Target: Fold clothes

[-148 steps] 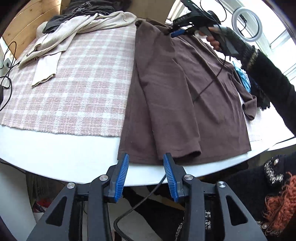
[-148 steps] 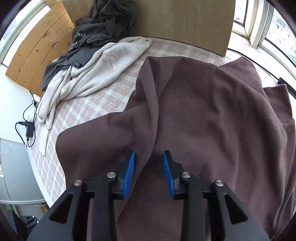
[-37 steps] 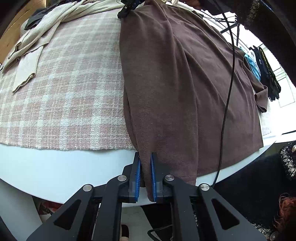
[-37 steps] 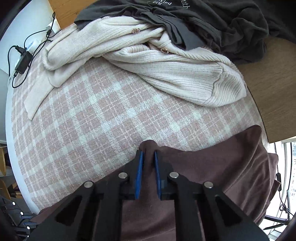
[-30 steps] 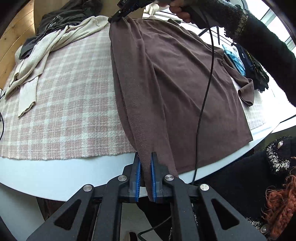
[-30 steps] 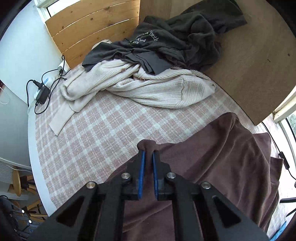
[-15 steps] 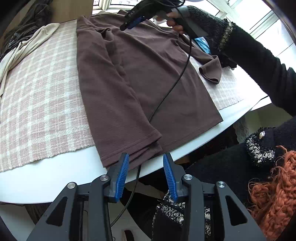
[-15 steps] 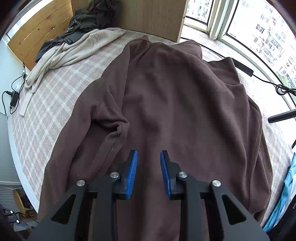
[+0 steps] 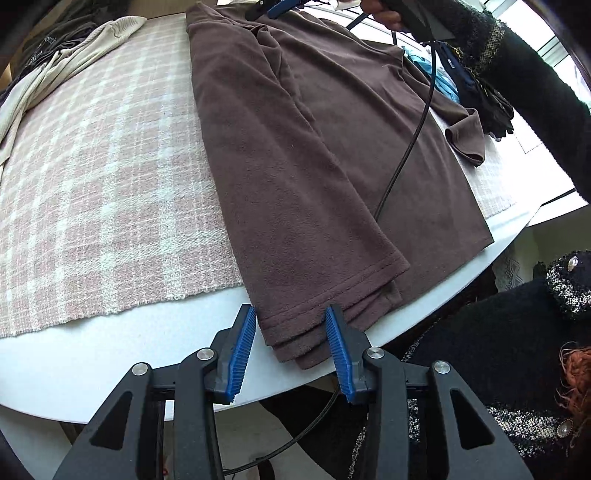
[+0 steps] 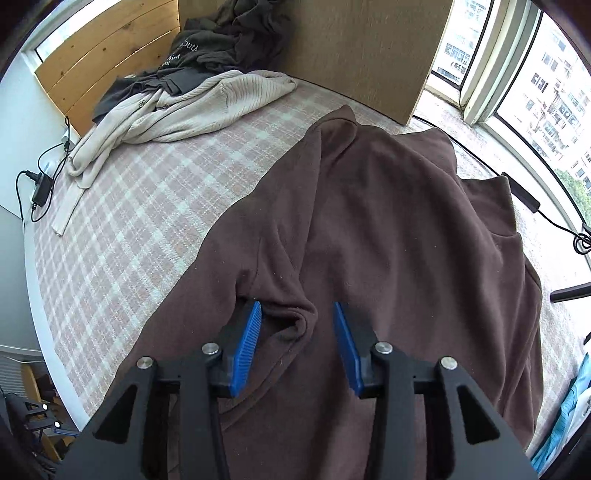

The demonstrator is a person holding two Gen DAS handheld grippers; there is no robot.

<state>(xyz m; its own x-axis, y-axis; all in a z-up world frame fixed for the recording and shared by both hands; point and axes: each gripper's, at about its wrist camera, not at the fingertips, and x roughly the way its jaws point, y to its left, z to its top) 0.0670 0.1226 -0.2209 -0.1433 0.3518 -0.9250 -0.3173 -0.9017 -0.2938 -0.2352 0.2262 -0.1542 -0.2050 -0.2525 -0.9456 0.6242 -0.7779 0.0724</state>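
A brown fleece top [image 9: 314, 155] lies flat on the checked cloth [image 9: 103, 177], one long side folded over onto its body. Its layered hem corner [image 9: 299, 339] hangs over the white table edge, between the fingers of my left gripper [image 9: 291, 350], which is open. In the right wrist view the same brown top [image 10: 388, 229] fills the frame. My right gripper [image 10: 297, 347] is open just above it, straddling a small bunched fold [image 10: 295, 321] near the armpit. In the left wrist view my right gripper [image 9: 273, 5] shows at the far end of the top, held by a hand.
A cream ribbed cardigan [image 10: 192, 107] and a dark grey printed shirt [image 10: 221, 44] lie heaped at the far end by a wooden board [image 10: 362, 48]. Blue and black items [image 9: 461, 77] sit beside the brown sleeve cuff [image 9: 467, 140]. A black cable [image 9: 406, 147] crosses the top. A person's dark sleeve [image 9: 535, 92] is at right.
Both grippers were shut on the brown top's edge a second ago and have let it go, leaving the side folded over. Both now stand open and lower, close to the fabric.
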